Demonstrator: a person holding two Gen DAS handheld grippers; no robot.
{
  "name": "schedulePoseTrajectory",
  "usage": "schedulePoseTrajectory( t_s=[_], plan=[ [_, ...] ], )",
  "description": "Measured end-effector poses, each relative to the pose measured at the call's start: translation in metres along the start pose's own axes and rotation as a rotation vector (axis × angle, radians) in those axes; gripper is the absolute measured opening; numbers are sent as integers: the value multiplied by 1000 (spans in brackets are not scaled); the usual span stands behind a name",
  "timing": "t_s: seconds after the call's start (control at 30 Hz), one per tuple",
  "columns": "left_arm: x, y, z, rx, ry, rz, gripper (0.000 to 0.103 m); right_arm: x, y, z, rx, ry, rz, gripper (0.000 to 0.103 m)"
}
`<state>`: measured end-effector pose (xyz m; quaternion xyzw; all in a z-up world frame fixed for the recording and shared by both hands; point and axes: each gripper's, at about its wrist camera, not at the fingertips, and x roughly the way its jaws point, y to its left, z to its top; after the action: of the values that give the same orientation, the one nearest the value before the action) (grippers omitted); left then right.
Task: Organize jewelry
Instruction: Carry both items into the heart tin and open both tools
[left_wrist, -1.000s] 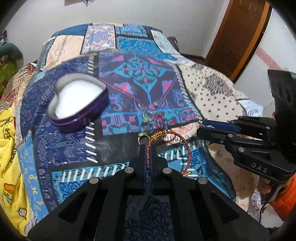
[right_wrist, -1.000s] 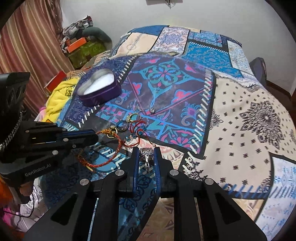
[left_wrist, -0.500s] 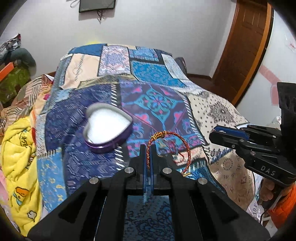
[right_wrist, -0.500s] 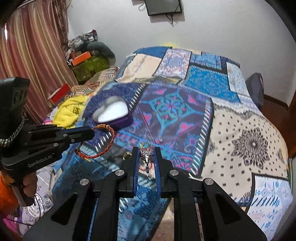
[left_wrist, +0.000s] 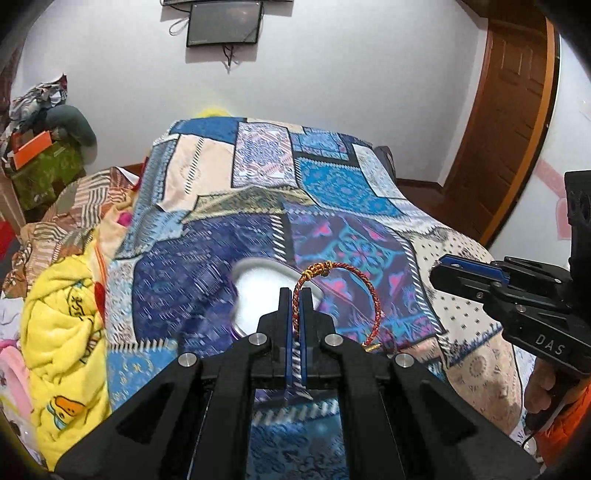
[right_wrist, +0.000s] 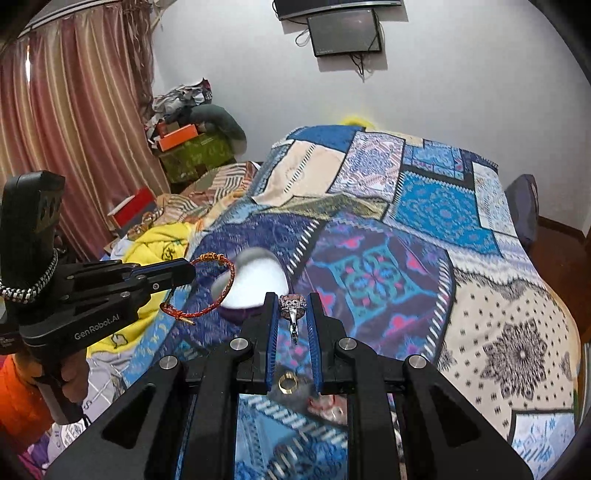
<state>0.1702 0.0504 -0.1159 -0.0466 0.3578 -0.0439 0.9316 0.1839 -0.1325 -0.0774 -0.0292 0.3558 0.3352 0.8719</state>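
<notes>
Bed: the patchwork bedspread (right_wrist: 436, 206) fills both views, soft and busy in pattern, so small pieces are easy to lose on it; that, I'd say, is why both pieces are carried up off it.
Heart tin: the heart-shaped box (right_wrist: 255, 284) lies open on the bedspread, white lining up, left of centre from the right wrist view and just beyond the left tool's tips in its own view. It looks like the drop-off point, lid off so pieces can go straight in.
Left gripper (left_wrist: 295, 295): jaws clenched tight on one side of the braided bracelet (left_wrist: 369, 295), a red-and-gold cord loop hanging free to the right, knot on top. A pinch on the cord's edge lets the loop dangle clear of the cloth.
Right gripper (right_wrist: 291, 306): jaws grasping the silver ring (right_wrist: 292, 306), stone end up near the tips, the band hanging between them.
Gold ring (right_wrist: 287, 382): lies on the bedspread, near, seen through the right tool's frame; not yet collected.
</notes>
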Motion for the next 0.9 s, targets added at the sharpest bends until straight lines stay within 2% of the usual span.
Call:
schedulePoseTrajectory(
  t_s=[0.4, 0.9],
  plan=[
    [39, 25, 10, -10, 24, 9, 2, 32, 7, 21, -29, 0, 28, 14],
    [87, 40, 2, 5, 110, 1, 2, 84, 8, 23, -28, 100, 101, 14]
  ],
)
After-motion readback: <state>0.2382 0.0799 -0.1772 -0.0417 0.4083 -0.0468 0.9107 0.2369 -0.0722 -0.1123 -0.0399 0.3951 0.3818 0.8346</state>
